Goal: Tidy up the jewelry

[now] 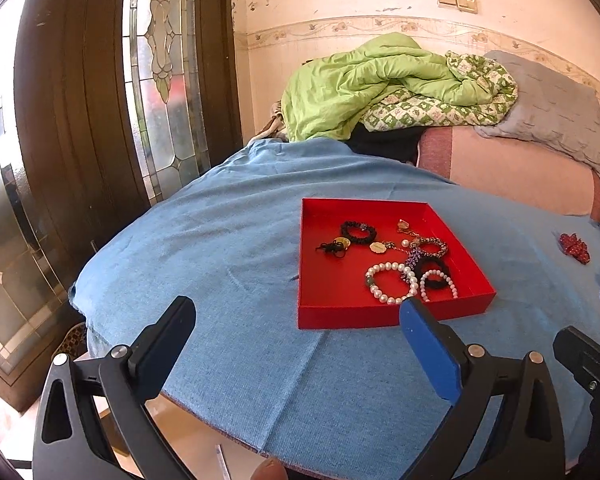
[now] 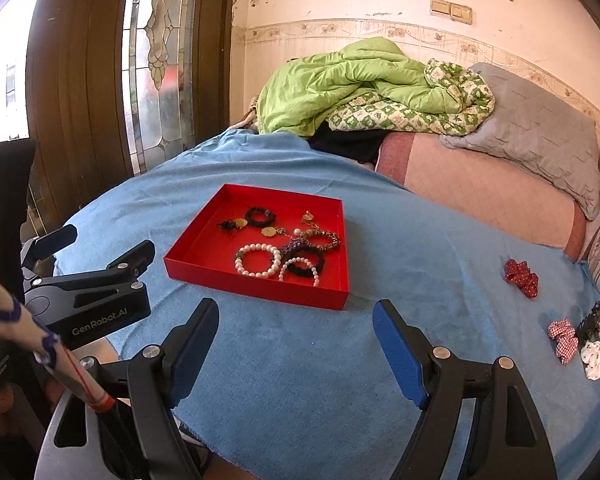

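A red tray lies on a blue cloth. It holds several pieces, among them a white pearl bracelet and a black bead bracelet. My left gripper hovers open just before the tray's near wall, empty. My right gripper also stands open and empty, over bare cloth in front of the tray. On the cloth to the right lie a red bow, a red checked scrunchie, a white scrunchie and a dark hair clip.
Behind the cloth a bed carries a green quilt and a grey pillow. A dark wooden door with leaded glass stands to the left. The cloth's near edge drops off below both grippers.
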The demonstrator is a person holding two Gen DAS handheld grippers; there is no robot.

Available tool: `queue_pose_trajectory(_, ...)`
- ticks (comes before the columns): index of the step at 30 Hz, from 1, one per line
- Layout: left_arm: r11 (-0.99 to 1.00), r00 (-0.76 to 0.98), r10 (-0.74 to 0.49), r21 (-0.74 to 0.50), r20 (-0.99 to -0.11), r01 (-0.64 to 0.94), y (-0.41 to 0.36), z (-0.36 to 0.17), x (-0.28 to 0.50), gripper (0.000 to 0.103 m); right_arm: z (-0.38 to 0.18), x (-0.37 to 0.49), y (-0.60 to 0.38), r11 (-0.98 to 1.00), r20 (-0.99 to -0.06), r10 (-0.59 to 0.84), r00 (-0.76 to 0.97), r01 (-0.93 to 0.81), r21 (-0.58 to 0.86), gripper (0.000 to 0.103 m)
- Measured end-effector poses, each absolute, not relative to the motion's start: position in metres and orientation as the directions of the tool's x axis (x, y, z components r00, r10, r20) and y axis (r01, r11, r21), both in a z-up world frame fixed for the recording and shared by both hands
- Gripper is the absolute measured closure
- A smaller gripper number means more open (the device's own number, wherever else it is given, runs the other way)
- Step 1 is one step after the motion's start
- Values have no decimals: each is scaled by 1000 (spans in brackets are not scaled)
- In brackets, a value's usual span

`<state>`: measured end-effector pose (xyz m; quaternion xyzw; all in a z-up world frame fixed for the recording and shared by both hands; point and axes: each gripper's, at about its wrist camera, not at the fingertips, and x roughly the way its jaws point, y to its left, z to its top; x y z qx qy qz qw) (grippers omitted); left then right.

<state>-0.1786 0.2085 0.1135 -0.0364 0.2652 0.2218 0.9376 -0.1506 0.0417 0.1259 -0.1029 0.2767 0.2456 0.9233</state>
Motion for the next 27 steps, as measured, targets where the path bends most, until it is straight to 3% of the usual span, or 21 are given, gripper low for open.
queue_pose_trajectory(8,878,733,418,32,-537,-477,211,116,-174,1,125,-149,39,861,-567,392,724,-506,-51,20)
queue_pose_trajectory(18,841,716,481,36,-506,-540,213,119,-178,1,125,-148,37,863,-565,390,727,-502,-50,20)
queue_pose_trajectory(27,852,709,464,47,-531,-522,212,117,-176,1,124,-147,34,865,-568,390,725,-499,-43,19)
